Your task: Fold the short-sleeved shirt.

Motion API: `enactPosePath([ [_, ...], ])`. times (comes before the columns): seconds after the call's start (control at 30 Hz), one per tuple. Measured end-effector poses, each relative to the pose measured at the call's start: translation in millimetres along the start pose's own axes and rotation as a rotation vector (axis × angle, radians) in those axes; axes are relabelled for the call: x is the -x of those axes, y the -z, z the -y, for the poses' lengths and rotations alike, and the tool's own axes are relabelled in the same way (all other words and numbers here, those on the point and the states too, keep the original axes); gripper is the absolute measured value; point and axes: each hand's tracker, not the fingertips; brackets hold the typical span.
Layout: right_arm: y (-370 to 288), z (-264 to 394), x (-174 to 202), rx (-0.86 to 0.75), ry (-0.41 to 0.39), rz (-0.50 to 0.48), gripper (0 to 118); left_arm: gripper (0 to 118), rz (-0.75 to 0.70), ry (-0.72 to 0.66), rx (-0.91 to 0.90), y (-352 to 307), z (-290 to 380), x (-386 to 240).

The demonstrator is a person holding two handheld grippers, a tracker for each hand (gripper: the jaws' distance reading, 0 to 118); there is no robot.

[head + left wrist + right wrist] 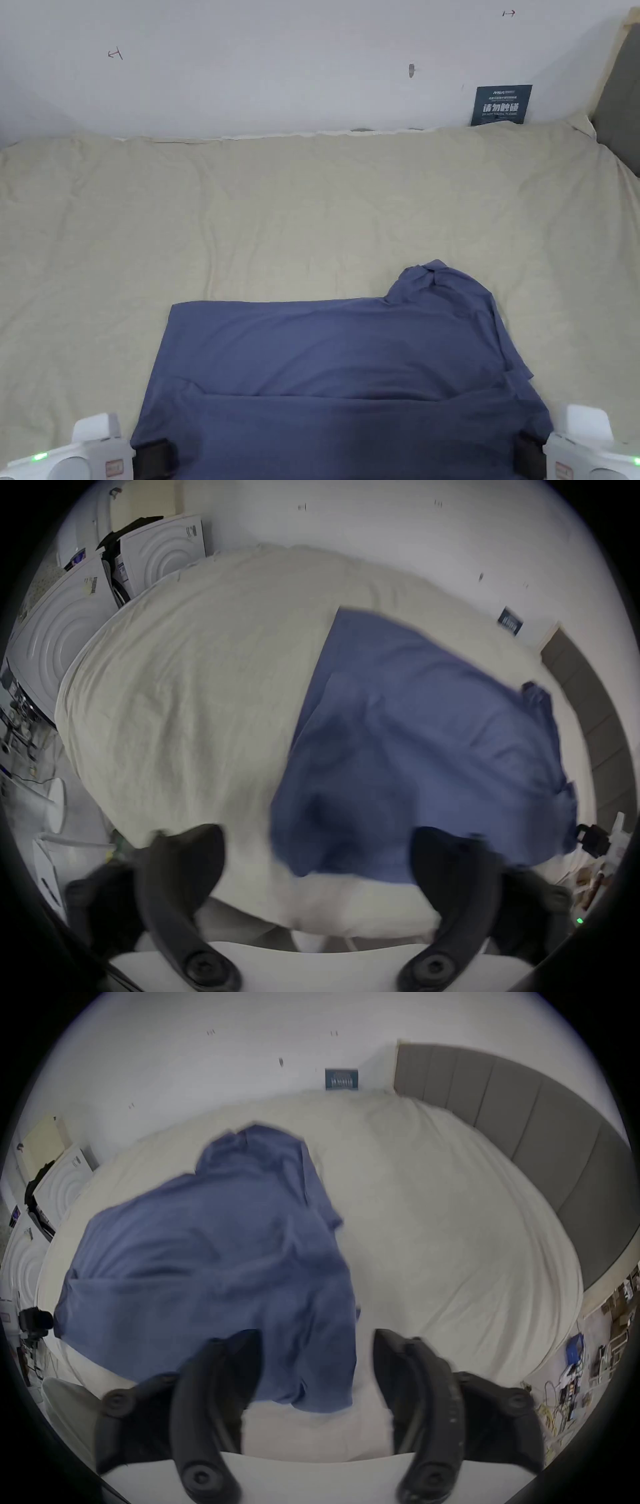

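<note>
A blue short-sleeved shirt (pixel 337 369) lies partly folded on the bed near its front edge, with one sleeve bunched at its far right corner (pixel 437 278). The left gripper (pixel 153 459) sits at the shirt's near left corner. In the left gripper view that gripper (pixel 317 847) is open, and the shirt's (pixel 415 743) near edge lies between and beyond the jaws. The right gripper (pixel 528 453) sits at the near right corner. In the right gripper view it (pixel 317 1352) is open over the shirt's (pixel 207 1262) near right corner.
A cream sheet (pixel 312 212) covers the bed up to a white wall. A dark sign (pixel 500 104) leans on the wall at the back right. A grey padded headboard (pixel 540 1130) runs along the right. White appliances (pixel 69 618) stand off the bed's left side.
</note>
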Motion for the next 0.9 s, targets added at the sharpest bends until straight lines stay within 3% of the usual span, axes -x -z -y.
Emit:
enactPosePath([
  [0.03, -11.4, -9.2, 2.8, -0.041, -0.007, 0.003, 96, 117, 0.043, -0.021, -0.062, -14.9, -6.5, -3.9],
  [0.13, -52.3, -39.5, 15.1, -0.204, -0.027, -0.027, 100, 117, 0.122, -0.035, -0.243, -58.0, -28.7, -24.6],
  [0.43, -141.6, -93.9, 58.2, -0.615, -0.089, -0.064, 101, 117, 0.128, 0.138, -0.765, -152.3, -58.6, -98.5],
  [0.5, -152.5, -95.7, 67.7, -0.694, -0.098, -0.049, 100, 110, 0.114, 0.163, -0.829, -158.6, -56.3, -109.7],
  [0.53, -155.8, -95.3, 70.9, -0.722, -0.103, -0.039, 96, 100, 0.113, 0.168, -0.856, -160.7, -54.1, -113.1],
  [0.57, -159.2, -94.4, 73.5, -0.751, -0.103, -0.03, 85, 83, 0.114, 0.172, -0.889, -159.4, -52.4, -116.1],
  [0.63, -163.0, -93.3, 78.1, -0.784, -0.106, -0.022, 26, 4, 0.105, 0.192, -0.905, -159.6, -48.4, -122.9],
  [0.67, -163.6, -94.0, 80.5, -0.787, -0.113, -0.007, 3, 1, 0.093, 0.202, -0.908, -158.3, -48.0, -126.2],
  [0.9, -157.7, -101.7, 83.5, -0.795, -0.116, -0.014, 2, 0, 0.104, 0.223, -0.876, -145.9, -60.3, -126.0],
])
